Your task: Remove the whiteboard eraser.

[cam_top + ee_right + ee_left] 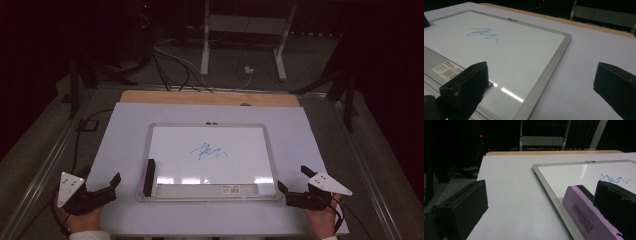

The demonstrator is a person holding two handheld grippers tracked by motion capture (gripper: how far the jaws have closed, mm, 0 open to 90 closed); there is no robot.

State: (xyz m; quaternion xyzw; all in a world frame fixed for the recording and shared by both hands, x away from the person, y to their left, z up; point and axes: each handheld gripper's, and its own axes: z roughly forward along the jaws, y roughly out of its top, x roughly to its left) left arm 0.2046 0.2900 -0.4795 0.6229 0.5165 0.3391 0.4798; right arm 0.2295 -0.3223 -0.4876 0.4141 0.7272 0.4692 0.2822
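A whiteboard (210,160) lies flat in the middle of the desk (125,125), on its pale cover, framed in silver, with a blue scribble (209,151) near the middle of its writing surface. Along the board's near edge runs a shallow tray (200,190) bearing a small label (234,189); whether anything lies in the tray cannot be told. A purple eraser (148,177) with a black felt side stands on its long edge at the board's left end, just inside the frame. The left tongs (111,186) rest on the desk just beside that corner, jaws wide, with nothing between them. The right tongs (295,186) sit at the board's near right corner, jaws wide, straddling the frame without gripping it
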